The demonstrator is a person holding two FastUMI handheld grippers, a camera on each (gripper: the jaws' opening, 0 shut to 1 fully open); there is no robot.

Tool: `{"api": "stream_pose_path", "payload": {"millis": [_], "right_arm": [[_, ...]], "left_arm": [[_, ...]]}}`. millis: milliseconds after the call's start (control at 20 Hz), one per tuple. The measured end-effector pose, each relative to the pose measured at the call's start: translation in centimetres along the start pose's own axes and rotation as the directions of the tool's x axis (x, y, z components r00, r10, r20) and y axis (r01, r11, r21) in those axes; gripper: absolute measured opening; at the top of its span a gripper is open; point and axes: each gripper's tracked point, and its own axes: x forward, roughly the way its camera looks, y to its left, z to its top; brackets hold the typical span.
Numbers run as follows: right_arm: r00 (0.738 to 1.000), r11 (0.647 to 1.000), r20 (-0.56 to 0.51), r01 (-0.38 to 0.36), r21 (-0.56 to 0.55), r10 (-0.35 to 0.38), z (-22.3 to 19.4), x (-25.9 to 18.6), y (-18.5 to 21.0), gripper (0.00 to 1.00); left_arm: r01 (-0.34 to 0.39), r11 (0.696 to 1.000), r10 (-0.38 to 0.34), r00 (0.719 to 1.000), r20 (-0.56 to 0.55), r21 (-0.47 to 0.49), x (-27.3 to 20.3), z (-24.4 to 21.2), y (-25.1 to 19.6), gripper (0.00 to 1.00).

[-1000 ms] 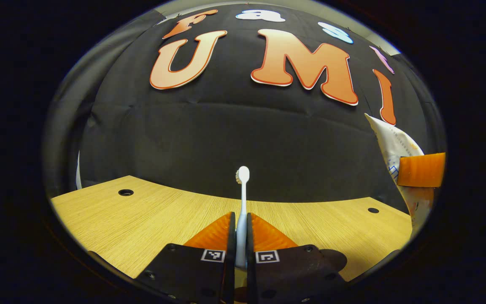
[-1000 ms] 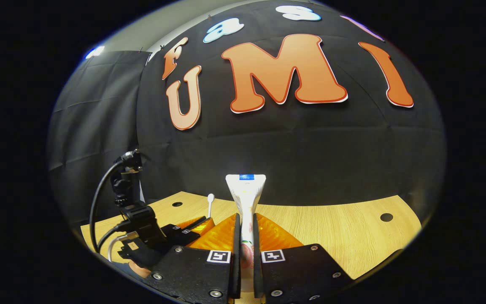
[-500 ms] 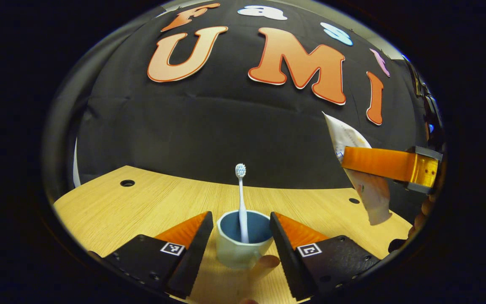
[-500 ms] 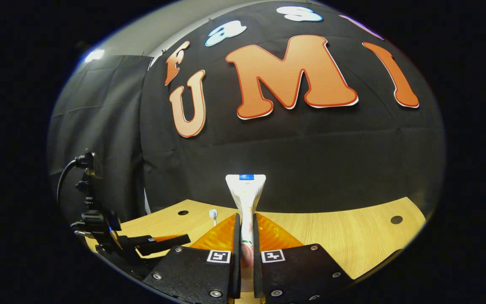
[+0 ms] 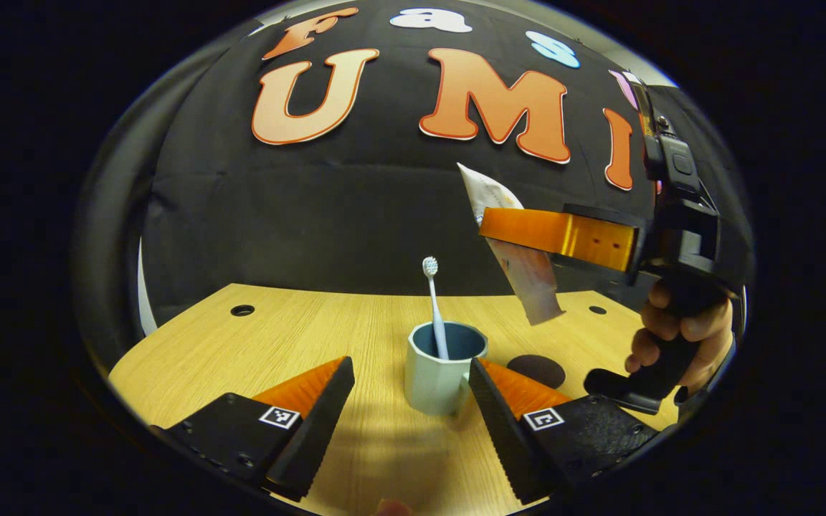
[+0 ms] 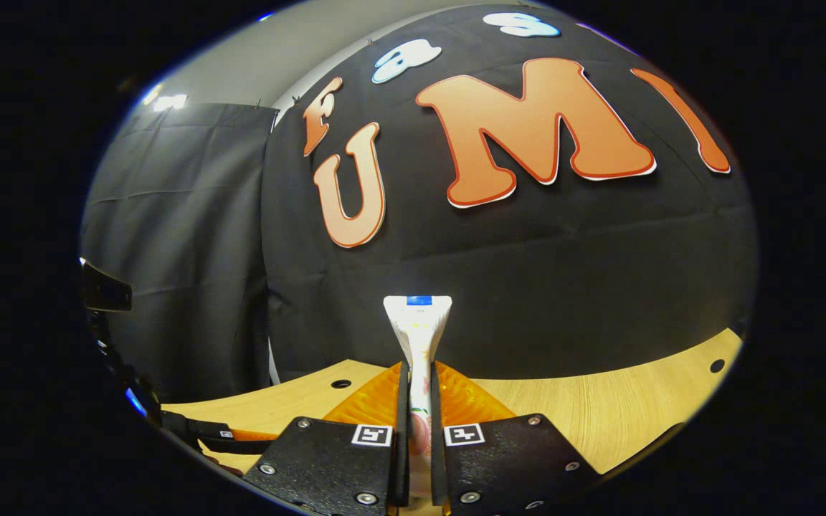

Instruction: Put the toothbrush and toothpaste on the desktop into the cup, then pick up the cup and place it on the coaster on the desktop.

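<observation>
In the left gripper view a pale blue-green cup point(image 5: 439, 376) stands on the wooden desktop point(image 5: 255, 351) with a white toothbrush point(image 5: 434, 304) upright in it. My left gripper point(image 5: 404, 408) is open, its fingers on either side of the cup and a little nearer than it. A dark round coaster point(image 5: 536, 369) lies just right of the cup. Up and to the right of the cup hangs the toothpaste tube point(image 5: 520, 269), tilted, held in my right gripper point(image 5: 560, 233). In the right gripper view that gripper point(image 6: 414, 401) is shut on the white toothpaste tube point(image 6: 418, 330), which stands up between its fingers.
A hand point(image 5: 678, 333) holds the right gripper's handle at the right of the left gripper view. The desktop has small round holes point(image 5: 242, 310) near its back edge. The left gripper's finger point(image 6: 201, 430) shows low at the left of the right gripper view.
My left gripper let go of the toothbrush, which now stands in the cup, then drew back. The right gripper carried the toothpaste leftwards towards the cup.
</observation>
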Motion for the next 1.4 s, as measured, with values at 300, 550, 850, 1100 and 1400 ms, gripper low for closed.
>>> {"api": "stream_pose_path", "payload": {"millis": [300, 550, 850, 1100, 1400], "right_arm": [[1.0, 1.0, 0.007, -0.017, 0.004, 0.017, -2.2, 2.5, 1.3, 0.13], [1.0, 1.0, -0.022, -0.017, -0.009, 0.017, -4.7, 3.9, 1.5, 0.13], [0.999, 0.999, -0.04, -0.016, -0.033, 0.014, -5.9, 3.8, 1.5, 0.16], [0.997, 0.999, -0.075, 0.007, -0.053, -0.011, -6.6, 3.4, 0.8, 0.19], [0.989, 0.998, -0.141, 0.044, -0.044, -0.05, -7.6, 1.0, -1.1, 0.22]], "left_arm": [[-0.053, 0.999, 0.053, 0.999, 0.012, 0.009, -1.3, 0.0, 3.0, 0.97], [-0.077, 0.997, 0.077, 0.997, -0.012, -0.002, -1.3, -1.3, 4.5, 0.97], [-0.102, 0.994, 0.101, 0.994, -0.047, -0.029, -1.0, -2.8, 4.9, 0.97], [-0.109, 0.993, 0.105, 0.991, -0.085, -0.047, -1.1, -3.8, 4.6, 0.97], [-0.082, 0.992, 0.07, 0.989, -0.126, -0.093, -1.5, -4.4, 2.7, 0.97]]}}
